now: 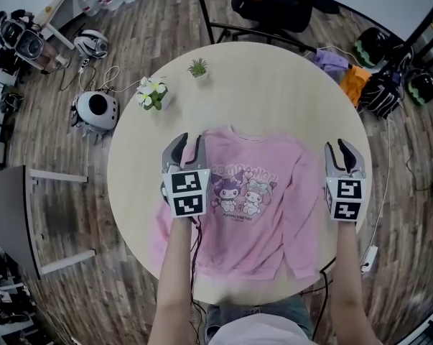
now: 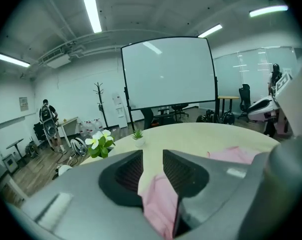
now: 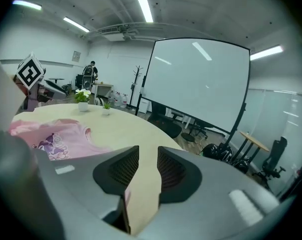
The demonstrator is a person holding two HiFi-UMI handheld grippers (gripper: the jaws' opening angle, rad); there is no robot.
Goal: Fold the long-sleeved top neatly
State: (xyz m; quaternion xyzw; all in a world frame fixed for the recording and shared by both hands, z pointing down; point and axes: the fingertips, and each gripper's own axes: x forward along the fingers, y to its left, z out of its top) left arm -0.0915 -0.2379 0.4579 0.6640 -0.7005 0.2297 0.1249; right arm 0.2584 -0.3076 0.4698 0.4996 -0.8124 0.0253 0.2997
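Pale and round, the surface (image 1: 273, 85) is set on a wooden floor (image 1: 137, 27) in a large room lit by ceiling strip lights. On it, on the side nearest the person, the pink long-sleeved top (image 1: 255, 207) is spread flat with its front up; the neck is turned to the far side and the hem lies close to the near edge. Two cartoon figures are printed across its chest. Both sleeves are laid down along the sides of the body. The left gripper (image 1: 188, 144) is held over the top's left shoulder, and its jaws are seen apart in the left gripper view, with pink cloth and bare surface showing through the gap and nothing pressed between the pads. The right gripper (image 1: 340, 149) is held just outside the right sleeve, near the surface's right edge; its jaws are likewise parted, bare surface is seen between them and only a sliver of pink shows low at one side, so nothing is clamped. Beyond the top, toward the far left of the surface, a small pot of white flowers (image 1: 152, 93) is placed, and a smaller green plant (image 1: 198, 67) is set a little farther back, apart from it. Behind the surface a large white projection screen (image 2: 168, 74) is seen, with a coat stand (image 2: 99, 104) to its left.
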